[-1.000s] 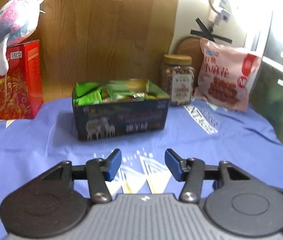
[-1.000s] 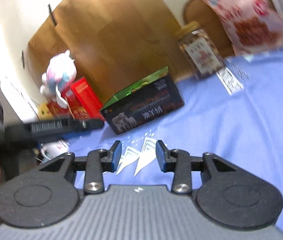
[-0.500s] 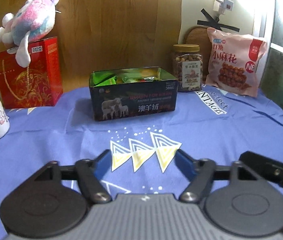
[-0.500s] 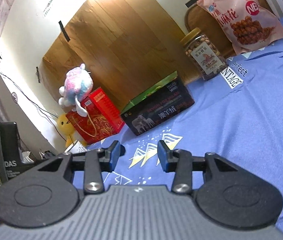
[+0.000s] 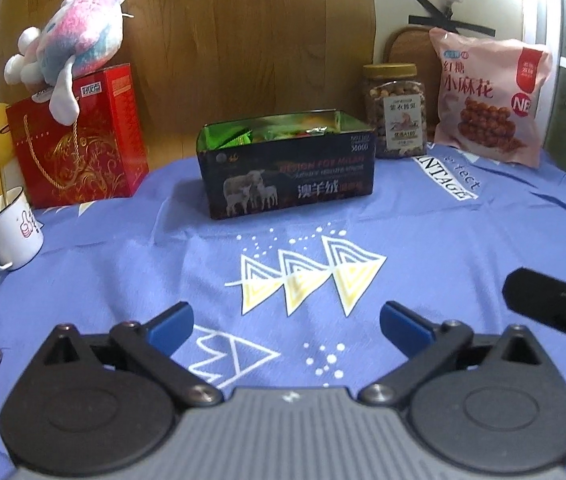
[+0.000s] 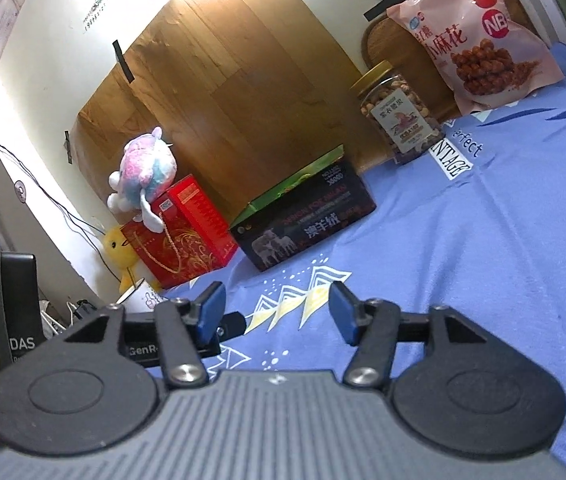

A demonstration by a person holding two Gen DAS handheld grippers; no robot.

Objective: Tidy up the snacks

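Now the left tool [image 5: 286, 323] gapes wide and the right tool [image 6: 277, 311] half-wide, both having just opened, empty, above the desk's [image 5: 463, 248] near edge.

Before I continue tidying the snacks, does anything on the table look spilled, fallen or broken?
Nothing stands out. The open dark box holds its packets, the nut jar stands upright and closed, and the pink snack bag leans upright behind.
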